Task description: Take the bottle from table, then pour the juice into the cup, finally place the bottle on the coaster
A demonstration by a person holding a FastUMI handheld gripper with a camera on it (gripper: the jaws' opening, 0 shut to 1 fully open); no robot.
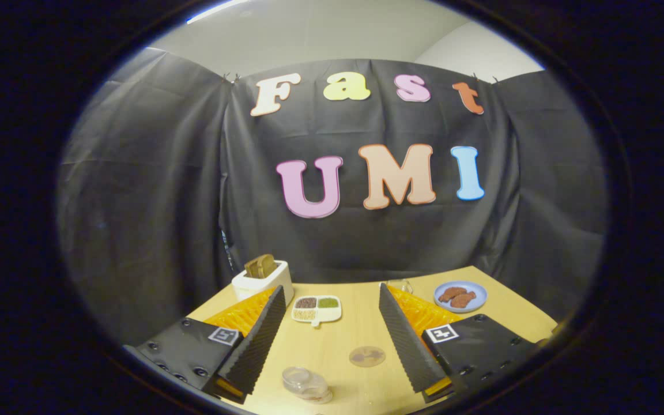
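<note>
On the light wooden table (355,334) your tongs (332,334) stand apart, empty, above the clear plastic cup (307,383) and round translucent coaster (367,355) near its front edge; nothing's started.

Your small clear plastic bottle (307,384) lies tipped on its side on the pale wooden counter (355,334), close to the near edge, with a little reddish-brown juice pooled in it. The flat, round, translucent brownish coaster (367,355) rests just beside it, a little farther in. The clear glass cup (399,285) stands upright near the counter's far edge, partly hidden. The hand-held gripper (332,314) holds its ribbed black fingers (263,340) spread wide, touching none of these.
</note>
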